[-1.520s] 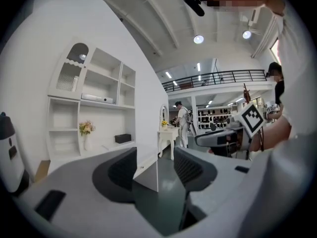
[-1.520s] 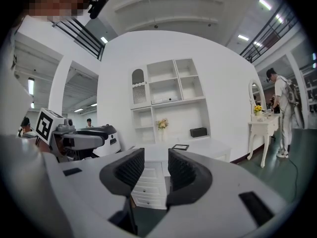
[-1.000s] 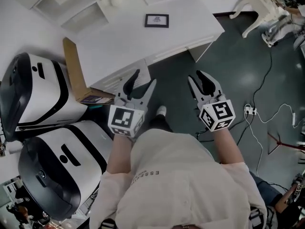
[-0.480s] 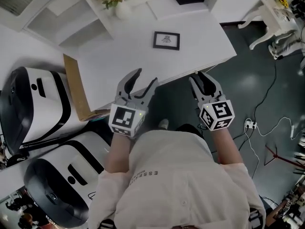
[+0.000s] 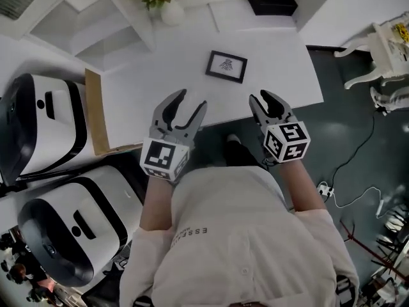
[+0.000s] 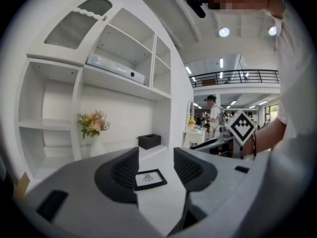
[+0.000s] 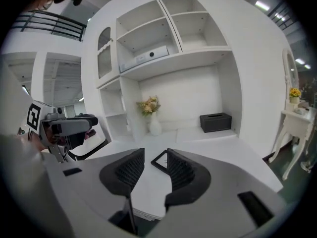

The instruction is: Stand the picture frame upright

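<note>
Picture frame: the picture frame (image 5: pixel 226 66) lies flat and face up on the white surface (image 5: pixel 160 85). Its black border is turned a little askew to the surface's edges, and a small dark drawing on white shows inside it.
Left gripper: the left gripper (image 5: pixel 190 101) is held over the near edge of the surface and points toward the back. Its fingers (image 6: pixel 119 170) stand wide apart, with only bare surface between them.
Right gripper: the right gripper (image 5: pixel 266 98) is about level with the left one, its tips at the near edge of the surface. Its fingers (image 7: pixel 182 171) are parted, narrower than the left pair, and hold nothing.
Frame to fingers: in the head view the frame lies beyond both sets of fingertips, between the lines of the two grippers, and touches neither. In the left gripper view it shows through the gap between the fingers, farther along the surface. In the right gripper view it also shows through the gap, with its right part hidden behind the right-hand finger.
Behind the frame: a white vase of flowers (image 5: pixel 167 5) stands at the back left and a black box (image 5: pixel 272 0) at the back right, both well apart from the frame.
Left end of the surface: a brown cardboard sheet (image 5: pixel 94 114) stands against it, and a white shelf unit (image 5: pixel 89 24) rises behind.
Floor: the dark floor (image 5: pixel 332 139) lies to the right of the surface, with pale cables (image 5: pixel 348 194) on it.
</note>
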